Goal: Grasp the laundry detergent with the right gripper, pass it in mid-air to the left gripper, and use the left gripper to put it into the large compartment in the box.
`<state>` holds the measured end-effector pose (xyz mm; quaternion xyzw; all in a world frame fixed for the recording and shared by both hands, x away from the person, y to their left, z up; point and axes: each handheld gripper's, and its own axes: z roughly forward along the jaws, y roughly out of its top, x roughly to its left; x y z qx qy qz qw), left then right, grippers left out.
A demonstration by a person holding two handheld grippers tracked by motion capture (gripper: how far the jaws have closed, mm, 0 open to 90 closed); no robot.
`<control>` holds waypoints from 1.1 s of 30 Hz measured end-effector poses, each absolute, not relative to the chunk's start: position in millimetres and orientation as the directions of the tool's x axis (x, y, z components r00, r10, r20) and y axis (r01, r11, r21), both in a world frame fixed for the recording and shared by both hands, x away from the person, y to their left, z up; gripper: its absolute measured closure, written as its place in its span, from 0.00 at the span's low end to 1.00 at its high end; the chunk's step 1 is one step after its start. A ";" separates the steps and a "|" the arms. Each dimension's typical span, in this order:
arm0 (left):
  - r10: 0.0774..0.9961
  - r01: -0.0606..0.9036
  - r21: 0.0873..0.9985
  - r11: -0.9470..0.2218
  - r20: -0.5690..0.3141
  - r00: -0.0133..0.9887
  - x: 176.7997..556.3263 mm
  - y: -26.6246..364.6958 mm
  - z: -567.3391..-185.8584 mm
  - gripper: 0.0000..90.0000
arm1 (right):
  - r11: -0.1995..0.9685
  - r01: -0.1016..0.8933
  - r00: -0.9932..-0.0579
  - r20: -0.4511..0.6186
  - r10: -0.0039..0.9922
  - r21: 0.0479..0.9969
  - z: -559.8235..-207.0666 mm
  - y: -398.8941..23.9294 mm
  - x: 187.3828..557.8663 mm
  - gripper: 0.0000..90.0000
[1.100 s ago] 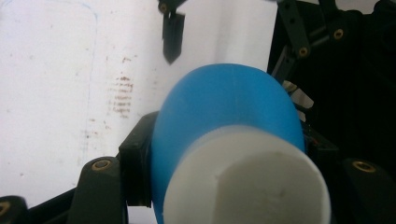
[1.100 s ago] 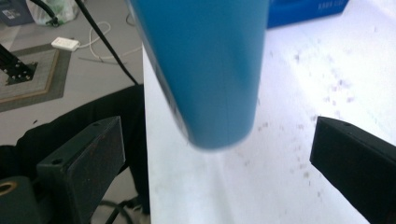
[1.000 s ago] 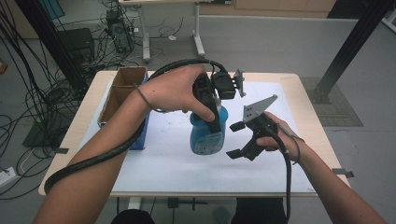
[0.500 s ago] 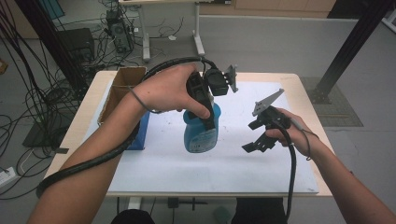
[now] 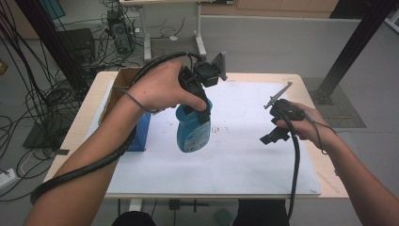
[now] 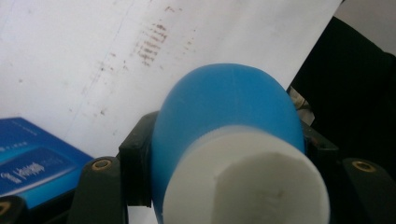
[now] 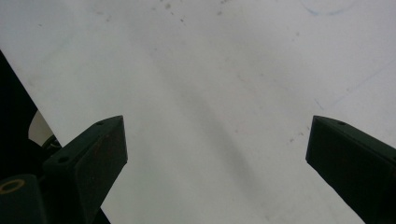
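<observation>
A blue bottle (image 5: 193, 135) with a white cap hangs upright above the white sheet (image 5: 235, 165), gripped near its top by my left gripper (image 5: 197, 112). In the left gripper view the bottle's blue shoulder (image 6: 224, 107) and white cap (image 6: 247, 186) sit between the black jaws of the left gripper (image 6: 229, 163), which press on both sides. My right gripper (image 5: 275, 132) is to the right of the bottle, well apart from it. In the right gripper view the right gripper (image 7: 215, 140) stands open, with only the bare sheet (image 7: 210, 70) between its jaws.
A blue box (image 5: 141, 132) lies at the sheet's left edge, also seen as a blue box (image 6: 32, 158) in the left gripper view. An open cardboard box (image 5: 120, 87) stands at the table's back left. Cables trail from both grippers. Faint marks dot the sheet.
My right gripper has moved right, away from the bottle. My left gripper has carried the bottle a little to the left, still gripped.
</observation>
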<state>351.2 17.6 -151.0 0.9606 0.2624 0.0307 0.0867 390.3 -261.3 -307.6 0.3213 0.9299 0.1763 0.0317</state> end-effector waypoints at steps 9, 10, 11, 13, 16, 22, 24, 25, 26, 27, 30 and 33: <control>0.604 0.591 0.195 -0.783 0.008 0.797 357.6 34.3 -142.8 0.42 | 0.682 0.680 -0.713 0.026 0.701 0.270 -312.7 -278.4 411.4 0.07; 0.608 0.595 0.195 -0.780 0.010 0.794 358.0 35.4 -141.8 0.42 | 0.678 0.688 -0.706 0.021 0.708 0.258 -312.6 -280.1 413.5 0.07; 0.618 0.604 0.198 -0.772 0.011 0.786 358.8 37.1 -140.2 0.42 | 0.674 0.695 -0.699 0.017 0.715 0.251 -312.7 -280.8 414.5 0.07; 0.636 0.622 0.198 -0.757 0.007 0.772 361.1 41.2 -136.0 0.42 | 0.666 0.707 -0.687 0.007 0.726 0.238 -313.2 -282.6 417.1 0.08; 0.661 0.646 0.204 -0.736 0.006 0.750 363.8 46.6 -129.6 0.42 | 0.655 0.723 -0.673 0.006 0.740 0.218 -315.2 -284.5 420.3 0.08; 0.711 0.694 0.207 -0.689 0.007 0.703 372.9 59.6 -114.0 0.42 | 0.635 0.745 -0.649 0.002 0.761 0.207 -317.8 -288.6 425.8 0.08; 0.732 0.715 0.209 -0.667 0.009 0.681 377.2 65.6 -107.2 0.42 | 0.632 0.747 -0.647 0.009 0.762 0.208 -317.9 -289.3 426.6 0.08; 0.741 0.723 0.213 -0.658 0.013 0.671 378.9 68.1 -104.4 0.42 | 0.631 0.748 -0.645 0.004 0.764 0.207 -318.3 -289.5 427.1 0.08; 0.751 0.731 0.216 -0.647 0.015 0.660 380.9 70.7 -101.6 0.42 | 0.629 0.750 -0.643 0.004 0.766 0.207 -318.6 -289.6 427.4 0.08; 0.757 0.737 0.216 -0.640 0.017 0.653 382.1 72.5 -99.8 0.42 | 0.629 0.749 -0.644 0.009 0.765 0.208 -319.0 -289.9 427.8 0.08; 0.776 0.755 0.219 -0.618 0.017 0.630 387.0 81.4 -92.3 0.42 | 0.627 0.751 -0.642 0.011 0.766 0.208 -320.3 -290.7 428.2 0.08; 0.801 0.778 0.227 -0.585 0.011 0.599 391.6 90.3 -87.2 0.42 | 0.624 0.753 -0.640 0.010 0.769 0.206 -320.2 -290.7 428.3 0.08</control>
